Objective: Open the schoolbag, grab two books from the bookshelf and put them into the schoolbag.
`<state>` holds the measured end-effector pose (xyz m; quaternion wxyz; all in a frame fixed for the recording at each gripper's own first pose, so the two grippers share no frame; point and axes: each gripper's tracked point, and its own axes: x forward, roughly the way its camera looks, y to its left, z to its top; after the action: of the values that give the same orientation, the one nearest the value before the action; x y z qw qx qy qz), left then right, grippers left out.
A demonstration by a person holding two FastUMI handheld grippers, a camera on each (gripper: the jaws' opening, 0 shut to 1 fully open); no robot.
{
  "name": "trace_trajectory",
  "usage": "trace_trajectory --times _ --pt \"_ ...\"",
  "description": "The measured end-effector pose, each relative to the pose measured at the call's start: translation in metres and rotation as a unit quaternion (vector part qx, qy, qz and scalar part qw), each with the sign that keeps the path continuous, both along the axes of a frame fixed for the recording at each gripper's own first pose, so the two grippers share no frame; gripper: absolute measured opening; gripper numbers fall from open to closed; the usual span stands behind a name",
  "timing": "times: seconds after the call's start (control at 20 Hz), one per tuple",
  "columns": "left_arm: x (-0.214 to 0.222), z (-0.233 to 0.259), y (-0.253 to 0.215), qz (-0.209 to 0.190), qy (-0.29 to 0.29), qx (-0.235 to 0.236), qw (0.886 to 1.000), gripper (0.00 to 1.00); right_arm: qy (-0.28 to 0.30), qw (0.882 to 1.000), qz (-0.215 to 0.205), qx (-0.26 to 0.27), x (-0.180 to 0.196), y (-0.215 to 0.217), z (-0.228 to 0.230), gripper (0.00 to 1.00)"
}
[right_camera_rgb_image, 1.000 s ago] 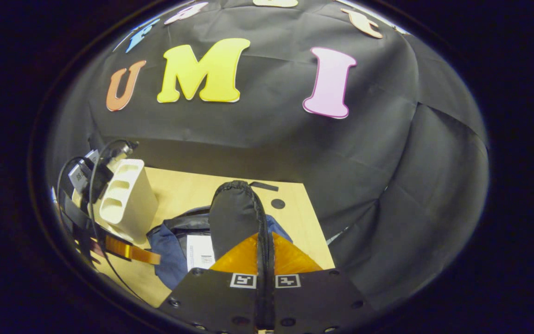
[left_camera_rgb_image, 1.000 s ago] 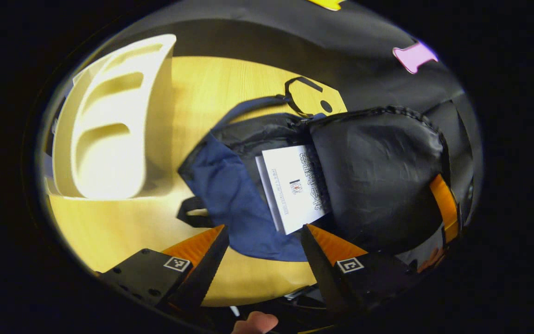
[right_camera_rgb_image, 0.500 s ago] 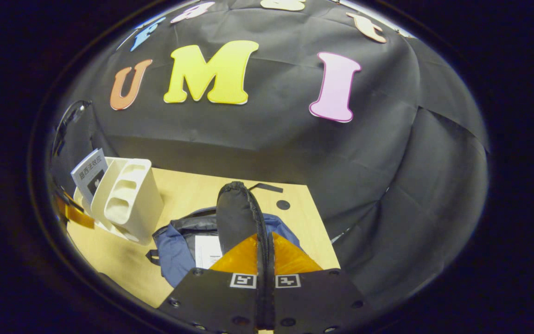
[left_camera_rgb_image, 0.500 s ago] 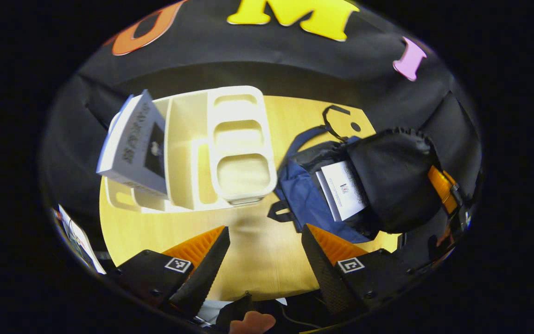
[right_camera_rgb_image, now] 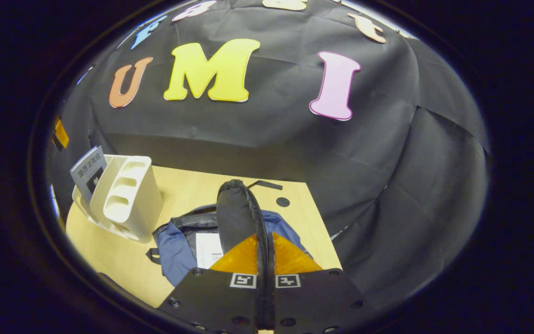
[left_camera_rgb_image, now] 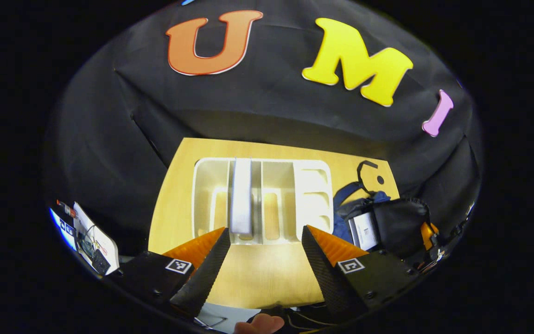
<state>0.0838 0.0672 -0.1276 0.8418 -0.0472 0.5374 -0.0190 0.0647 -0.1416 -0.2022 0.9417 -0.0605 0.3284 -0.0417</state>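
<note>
We find the left claw (left_camera_rgb_image: 262, 241) open and empty, squared up to the book (left_camera_rgb_image: 241, 197) standing in the bookshelf (left_camera_rgb_image: 313, 195) just ahead, while the right claw (right_camera_rgb_image: 263, 241) pinches the schoolbag (right_camera_rgb_image: 174, 250) flap (right_camera_rgb_image: 234, 213) up; we should straddle the spine squarely before closing.

The left gripper (left_camera_rgb_image: 263, 241) hangs with fingers spread wide apart, empty; the right gripper (right_camera_rgb_image: 265, 260) is clamped on the black fabric flap (right_camera_rgb_image: 235, 213).
</note>
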Motion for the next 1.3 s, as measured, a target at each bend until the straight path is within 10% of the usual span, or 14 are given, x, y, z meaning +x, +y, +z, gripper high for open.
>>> trace_trajectory --times 1.05,1.3 --pt "0.039 -0.144 0.027 -0.008 0.217 -0.008 0.976 0.98 0.018 1.0 -0.018 -0.001 0.006 -0.001 -0.011 0.0" --pt "0.037 -0.16 0.024 -0.005 0.232 -0.003 0.973 0.86 0.02 0.999 -0.025 0.003 0.007 -0.005 -0.014 0.0"
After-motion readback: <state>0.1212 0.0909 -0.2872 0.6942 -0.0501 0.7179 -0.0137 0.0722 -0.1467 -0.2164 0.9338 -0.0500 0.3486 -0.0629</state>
